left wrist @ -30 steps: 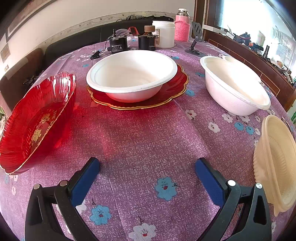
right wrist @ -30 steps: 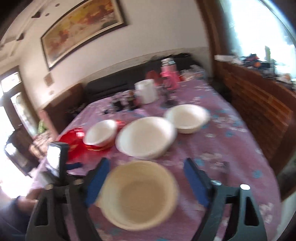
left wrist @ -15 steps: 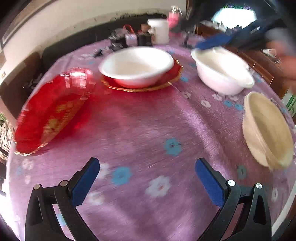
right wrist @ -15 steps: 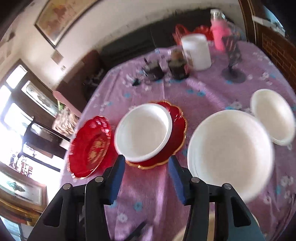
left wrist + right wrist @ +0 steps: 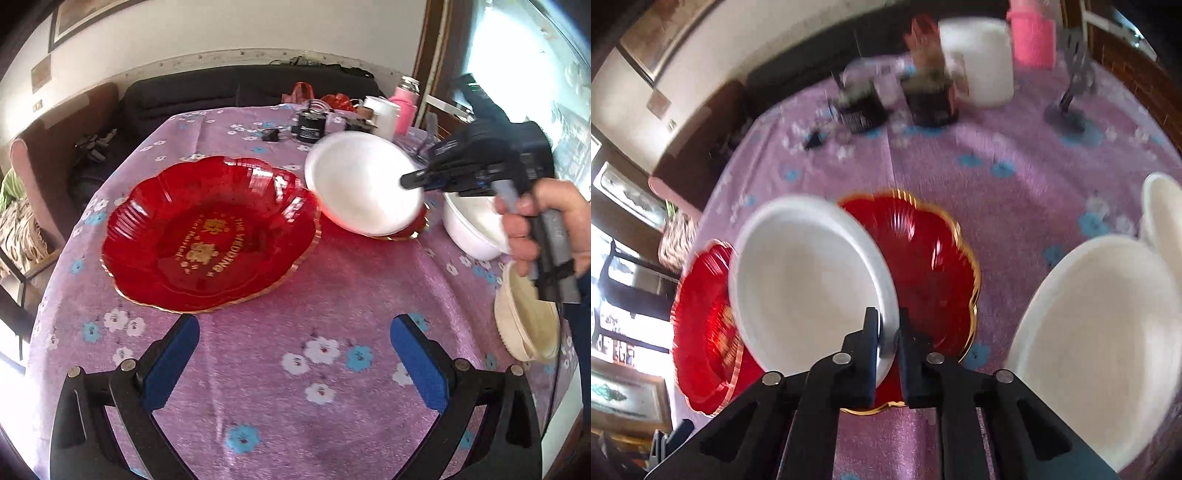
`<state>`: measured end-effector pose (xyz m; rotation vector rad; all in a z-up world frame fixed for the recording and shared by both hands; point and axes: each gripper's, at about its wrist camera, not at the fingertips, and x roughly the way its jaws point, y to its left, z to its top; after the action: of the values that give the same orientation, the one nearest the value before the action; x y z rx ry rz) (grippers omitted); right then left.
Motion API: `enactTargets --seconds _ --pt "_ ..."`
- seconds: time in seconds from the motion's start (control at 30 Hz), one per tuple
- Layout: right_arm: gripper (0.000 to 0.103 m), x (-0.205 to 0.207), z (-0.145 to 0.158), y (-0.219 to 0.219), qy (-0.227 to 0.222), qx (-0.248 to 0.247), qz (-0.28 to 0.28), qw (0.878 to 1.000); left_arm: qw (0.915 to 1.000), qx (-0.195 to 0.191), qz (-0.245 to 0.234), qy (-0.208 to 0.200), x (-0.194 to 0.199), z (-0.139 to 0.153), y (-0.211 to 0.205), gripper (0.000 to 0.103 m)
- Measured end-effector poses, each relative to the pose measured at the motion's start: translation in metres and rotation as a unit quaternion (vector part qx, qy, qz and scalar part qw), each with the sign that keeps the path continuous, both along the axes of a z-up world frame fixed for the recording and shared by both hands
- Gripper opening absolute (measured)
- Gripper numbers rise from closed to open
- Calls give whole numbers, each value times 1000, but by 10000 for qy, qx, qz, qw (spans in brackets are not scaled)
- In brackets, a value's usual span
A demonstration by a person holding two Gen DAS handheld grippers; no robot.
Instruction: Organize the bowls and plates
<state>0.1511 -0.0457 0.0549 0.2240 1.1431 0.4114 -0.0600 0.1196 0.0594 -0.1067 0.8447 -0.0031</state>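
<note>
The left gripper (image 5: 291, 363) hangs released over bare purple cloth at the near edge of the desk (image 5: 332, 288), nothing between its blue pads. Just beyond it lies the big red dish (image 5: 207, 236), flat on the cloth. Off to the right a cream bowl (image 5: 528, 328) sits near the desk edge, partly behind the person's hand (image 5: 546, 229), with a large white bowl (image 5: 472, 229) past it. Further in, the right gripper (image 5: 886, 328) is clenched on the rim of the white bowl (image 5: 809, 280), which is tilted steeply with its far side raised off the gold-rimmed red plate (image 5: 923, 266) under it (a thin pinch on one edge only). That is where I see the risk: the rim is held at a single spot, so the bowl could pivot or slip out if swung quickly, and its low edge might drag the red plate or knock the red dish just beside it. The jars and bottles (image 5: 384, 114) at the far end stand well apart and look safe from any of this
</note>
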Motion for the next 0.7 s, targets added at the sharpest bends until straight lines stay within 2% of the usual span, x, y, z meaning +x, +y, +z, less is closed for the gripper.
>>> enactTargets --seconds 0.2,0.27,0.33,0.4,0.43,0.47,0.53,0.57,0.6,0.63,0.7 --pt "6 -6 32 -31 -480 -72 -359 9982 9998 -55 125 -110 2 5 14 103" --pt "6 0 37 -50 -562 -72 -594 9966 9999 -50 11 -101 2 5 8 103" --pt "7 8 39 -70 -611 -274 -871 9939 9999 -42 -104 -86 5 6 0 103" --pt "10 9 44 -84 -727 -632 -1188 9882 9997 -52 -219 -112 9 10 -8 103" --pt "16 6 47 -91 -806 -859 -1363 9836 9996 -9 -250 -151 10 13 -13 103" --pt "27 2 49 -94 -860 -925 -1419 9818 9994 55 -277 -185 13 15 -18 103" --pt "40 -13 56 -100 -942 -632 -1421 9833 9992 52 -334 -207 18 19 -24 102" --pt "40 -22 57 -98 -889 -357 -1276 9872 9992 54 -341 -211 20 20 -27 101" --pt "40 -32 56 -89 -777 -70 -984 9921 9992 99 -326 -219 23 20 -29 96" --pt "40 -40 54 -79 -665 74 -768 9948 9992 150 -313 -212 25 20 -32 91" --pt "40 -53 41 -59 -394 325 -437 9977 9992 188 -299 -163 29 18 -36 89"
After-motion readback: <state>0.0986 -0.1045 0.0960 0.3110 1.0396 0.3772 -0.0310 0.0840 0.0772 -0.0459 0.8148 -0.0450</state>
